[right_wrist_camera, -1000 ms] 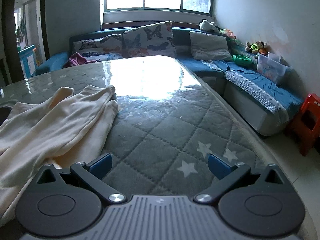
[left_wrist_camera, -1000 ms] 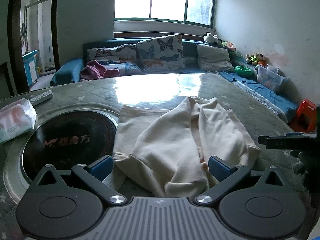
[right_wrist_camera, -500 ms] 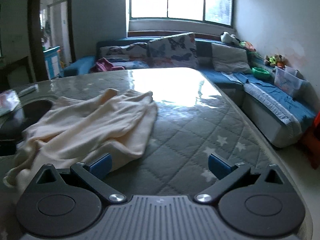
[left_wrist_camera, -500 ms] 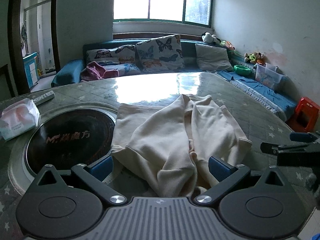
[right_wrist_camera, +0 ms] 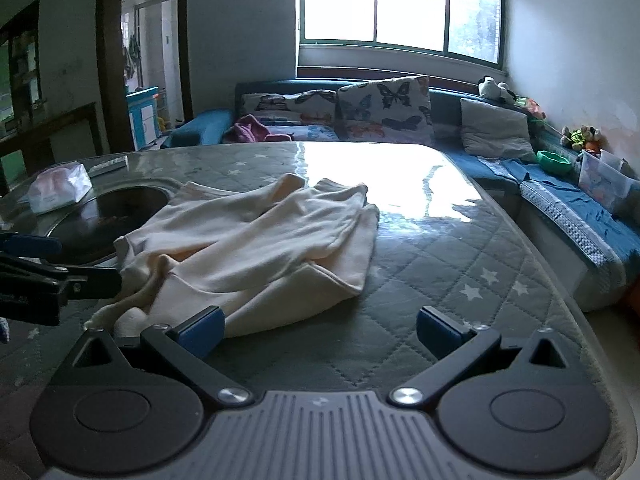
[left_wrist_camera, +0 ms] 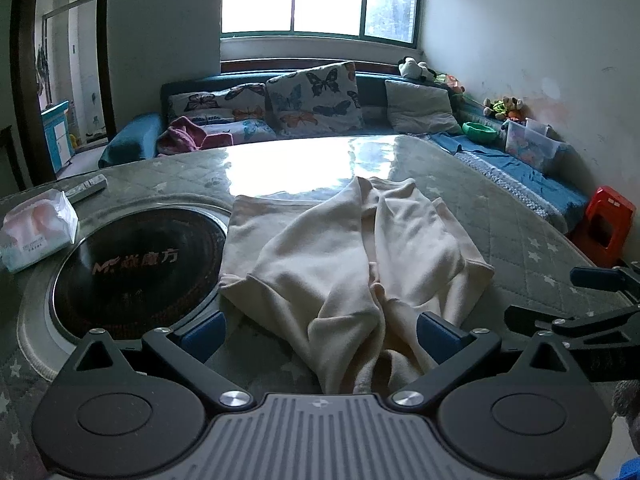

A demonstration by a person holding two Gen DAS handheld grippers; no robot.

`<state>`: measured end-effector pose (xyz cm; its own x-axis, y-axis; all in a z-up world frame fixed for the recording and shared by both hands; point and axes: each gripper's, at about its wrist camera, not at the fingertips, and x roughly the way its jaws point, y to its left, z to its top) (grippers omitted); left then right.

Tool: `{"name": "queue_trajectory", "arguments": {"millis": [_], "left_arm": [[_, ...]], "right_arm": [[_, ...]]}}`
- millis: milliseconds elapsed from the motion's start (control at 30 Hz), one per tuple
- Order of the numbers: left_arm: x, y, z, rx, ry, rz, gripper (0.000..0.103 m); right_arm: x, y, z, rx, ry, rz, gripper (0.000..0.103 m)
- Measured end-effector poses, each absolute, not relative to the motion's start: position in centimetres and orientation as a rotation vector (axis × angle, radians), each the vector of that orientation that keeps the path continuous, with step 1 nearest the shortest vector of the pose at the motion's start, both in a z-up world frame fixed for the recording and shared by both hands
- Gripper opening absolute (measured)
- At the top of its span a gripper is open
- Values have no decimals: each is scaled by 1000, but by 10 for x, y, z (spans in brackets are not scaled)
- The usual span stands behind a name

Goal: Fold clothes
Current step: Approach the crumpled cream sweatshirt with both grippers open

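Cream garment (left_wrist_camera: 352, 256) rumpled on table (right_wrist_camera: 420, 280), unfolded.
Soft, light, floppy; take by near hem corners. Left gripper (left_wrist_camera: 320, 330) & right gripper (right_wrist_camera: 320, 326) both wide, empty.

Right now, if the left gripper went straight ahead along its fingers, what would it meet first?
Most likely the cream garment: its rumpled near end lies between the left gripper's open fingers. How high the gripper rides above the table is unclear.

Both wrist cams low, windowward, share garment (left_wrist_camera: 352, 256).
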<state>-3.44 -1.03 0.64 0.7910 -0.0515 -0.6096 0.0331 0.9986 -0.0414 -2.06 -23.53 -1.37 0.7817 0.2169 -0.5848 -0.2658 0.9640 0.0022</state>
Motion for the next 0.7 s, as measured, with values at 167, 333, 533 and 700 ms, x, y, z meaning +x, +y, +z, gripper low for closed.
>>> {"name": "queue_trajectory", "arguments": {"millis": [167,333,533,700], "left_arm": [[-34,-10,7,-30,660,-51,103],[-32,-14,3,-17,687,-39,103],[-33,-16,-2,-14,713,-19,103],[-33,-19,-5,-6,727,-12,103]], "right_arm": [[-19,-233,-11,-86,618,261,103],[-18,-229,-13,-95,630,265,103],[-19,-226,-18,-100,650,271,103],[-18,-223,-21,-107,659,260,103]]}}
